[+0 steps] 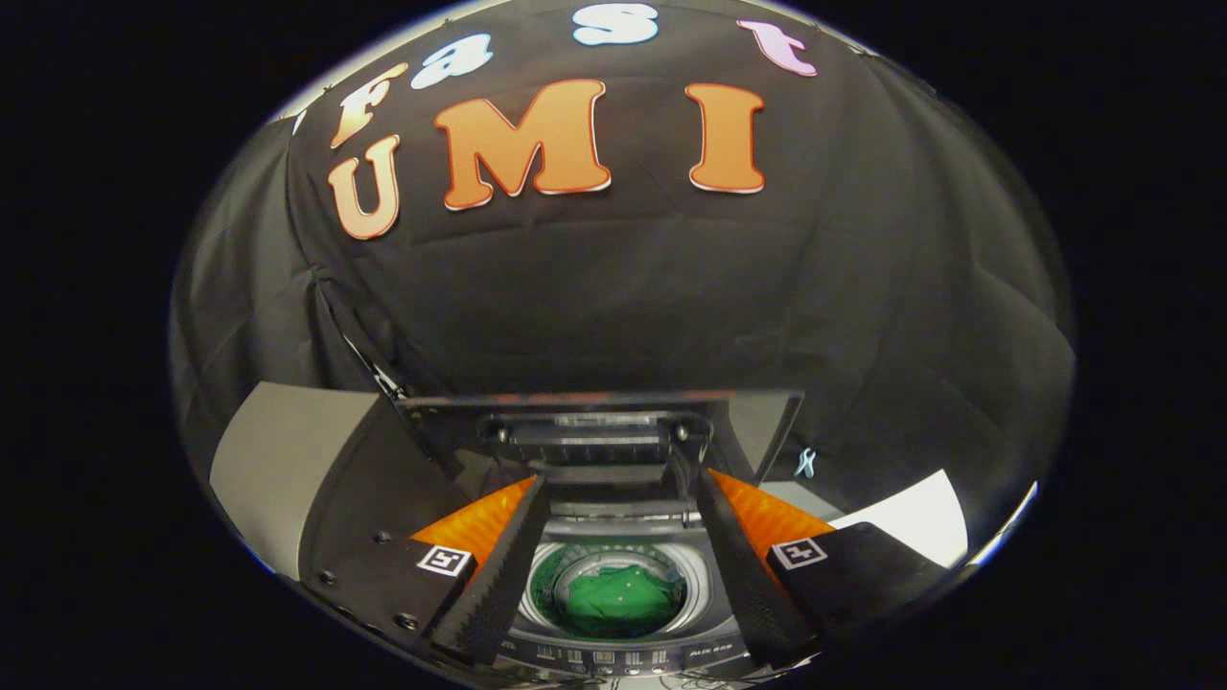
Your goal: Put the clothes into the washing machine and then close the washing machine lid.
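while the gripper hangs above the washing machine, its two fingers stand spread wide apart with nothing between them but the view down into the open top. between the fingers and below them sits the round drum, and the green clothes lie bunched at its bottom, well clear of both fingers. the washing machine lid is raised, standing upright just beyond the fingertips at the back of the opening, its underside turned toward the gripper. a strip of buttons, the control panel, runs along the machine's near edge, under the drum's mouth. a grey panel stands off beside the left finger, and a white surface shows beyond the right finger. behind the lid rises the black cloth wall.
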Demonstrator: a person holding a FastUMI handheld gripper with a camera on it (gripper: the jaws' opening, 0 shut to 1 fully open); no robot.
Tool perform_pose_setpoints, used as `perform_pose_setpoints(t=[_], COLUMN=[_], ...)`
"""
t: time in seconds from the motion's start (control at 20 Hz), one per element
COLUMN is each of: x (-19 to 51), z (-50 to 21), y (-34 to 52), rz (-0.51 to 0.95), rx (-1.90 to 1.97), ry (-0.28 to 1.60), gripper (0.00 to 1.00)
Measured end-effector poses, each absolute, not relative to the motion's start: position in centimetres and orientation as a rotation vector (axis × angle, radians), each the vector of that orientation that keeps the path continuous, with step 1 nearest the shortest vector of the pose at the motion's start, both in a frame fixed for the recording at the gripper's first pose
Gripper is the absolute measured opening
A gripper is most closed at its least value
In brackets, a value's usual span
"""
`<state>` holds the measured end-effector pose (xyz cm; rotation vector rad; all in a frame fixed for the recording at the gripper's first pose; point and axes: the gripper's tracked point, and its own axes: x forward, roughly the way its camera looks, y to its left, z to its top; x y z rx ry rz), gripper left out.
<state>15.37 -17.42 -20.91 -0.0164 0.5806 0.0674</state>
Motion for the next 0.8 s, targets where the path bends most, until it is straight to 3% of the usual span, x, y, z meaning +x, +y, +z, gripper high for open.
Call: perform_pose_setpoints(t=[0.3, 0.8], x=[20.6, 27.9], z=[-18.1, -21.6], y=[-15.7, -13.2], rz=[0.087, 0.081], rx=[-0.024, -0.023], ry=[0.529, 0.549], gripper=[0.99, 0.99])
